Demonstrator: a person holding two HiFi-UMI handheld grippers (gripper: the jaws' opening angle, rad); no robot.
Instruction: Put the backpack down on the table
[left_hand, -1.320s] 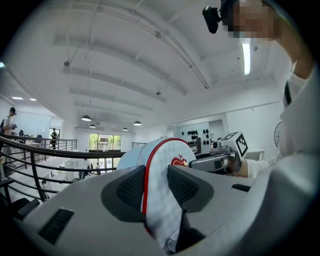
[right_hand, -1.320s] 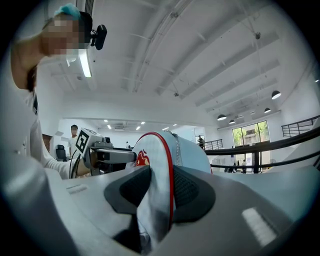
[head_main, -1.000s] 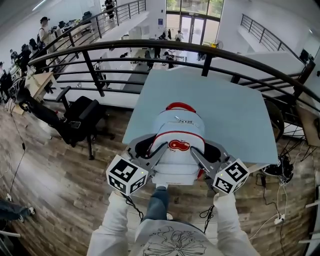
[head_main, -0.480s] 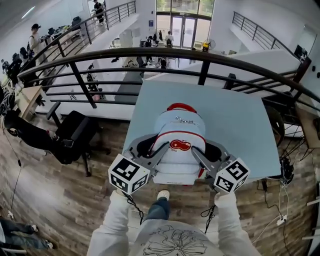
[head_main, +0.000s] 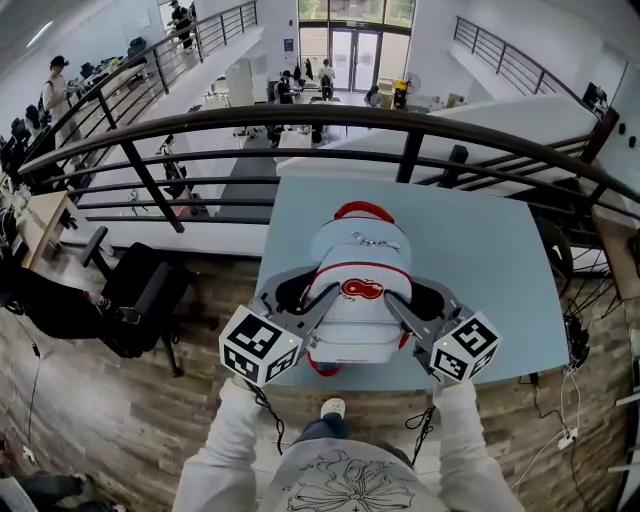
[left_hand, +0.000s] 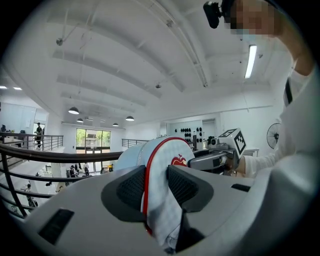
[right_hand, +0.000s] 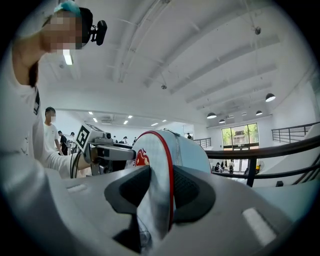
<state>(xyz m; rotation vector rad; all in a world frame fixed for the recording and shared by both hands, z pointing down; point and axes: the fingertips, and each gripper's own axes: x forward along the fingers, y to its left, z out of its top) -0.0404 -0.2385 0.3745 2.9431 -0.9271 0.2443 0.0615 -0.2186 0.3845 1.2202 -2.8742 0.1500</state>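
A white and pale blue backpack (head_main: 358, 290) with red trim and a red apple badge is held between both grippers over the near part of the light blue table (head_main: 490, 250). Its lower end reaches the table's near edge. My left gripper (head_main: 303, 303) is shut on the backpack's left side, and in the left gripper view its pads (left_hand: 131, 189) pinch the red-piped fabric (left_hand: 159, 165). My right gripper (head_main: 412, 303) is shut on the right side, where the pads (right_hand: 185, 189) squeeze the backpack's edge (right_hand: 167, 155). Whether the backpack rests on the table I cannot tell.
A black curved railing (head_main: 410, 125) runs just beyond the table's far edge, with an open drop to a lower floor behind it. A black office chair (head_main: 140, 300) stands on the wooden floor to the left. Cables and a power strip (head_main: 560, 435) lie at the right.
The person has stepped forward. The backpack and both grippers have moved further over the table, and the table's near edge now lies under the backpack's lower end. Both grips are unchanged.
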